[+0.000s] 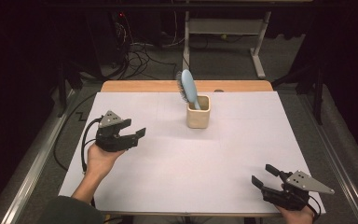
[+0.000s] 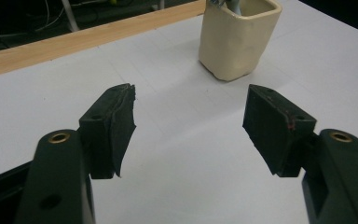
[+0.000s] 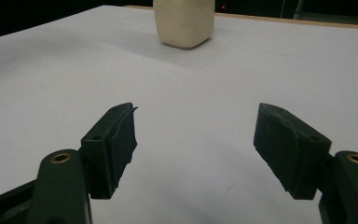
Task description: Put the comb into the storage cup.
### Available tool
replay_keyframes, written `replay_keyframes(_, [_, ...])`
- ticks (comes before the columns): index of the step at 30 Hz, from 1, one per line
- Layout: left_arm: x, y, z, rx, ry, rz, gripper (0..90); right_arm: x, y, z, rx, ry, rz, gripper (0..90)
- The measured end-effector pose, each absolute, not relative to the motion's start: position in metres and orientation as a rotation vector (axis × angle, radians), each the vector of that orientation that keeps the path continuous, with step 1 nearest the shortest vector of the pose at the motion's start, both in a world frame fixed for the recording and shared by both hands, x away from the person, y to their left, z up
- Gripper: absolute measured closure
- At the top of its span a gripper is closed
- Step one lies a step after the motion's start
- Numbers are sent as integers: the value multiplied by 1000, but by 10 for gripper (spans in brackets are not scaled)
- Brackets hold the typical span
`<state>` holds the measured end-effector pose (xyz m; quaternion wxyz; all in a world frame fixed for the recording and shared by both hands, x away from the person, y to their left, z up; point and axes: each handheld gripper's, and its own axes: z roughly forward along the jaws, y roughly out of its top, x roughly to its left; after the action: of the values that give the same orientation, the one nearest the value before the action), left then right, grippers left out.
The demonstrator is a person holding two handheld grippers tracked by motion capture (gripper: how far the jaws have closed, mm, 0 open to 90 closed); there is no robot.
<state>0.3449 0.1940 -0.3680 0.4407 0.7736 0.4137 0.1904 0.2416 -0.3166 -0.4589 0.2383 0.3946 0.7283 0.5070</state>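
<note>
Table (image 1: 168, 177): white sheet over a wooden top.
Cream ceramic cup (image 1: 198, 111): upright, far centre of the sheet, holding a light-blue hairbrush (image 1: 187, 87), bristle head up and tilted left.
Left gripper (image 1: 134, 129): hand-held at the left, jaws spread, empty, aimed toward the cup.
Right gripper (image 1: 264, 176): near right corner, jaws spread, empty, well apart from the cup.

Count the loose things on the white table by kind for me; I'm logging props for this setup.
Cream square ceramic cup: 1
Light blue plastic hairbrush, standing in that cup: 1
Total: 2
</note>
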Motion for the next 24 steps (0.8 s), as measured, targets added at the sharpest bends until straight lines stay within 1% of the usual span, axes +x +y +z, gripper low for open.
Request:
replay_keyframes(13, [337,199,-371,1914,1031,476,337,242,-317,-459,1084,1995,1388,303])
replay_keyframes(24, [330,212,-377,1892,1056,472,336,242,-317,-459,1085,1995,1390,304])
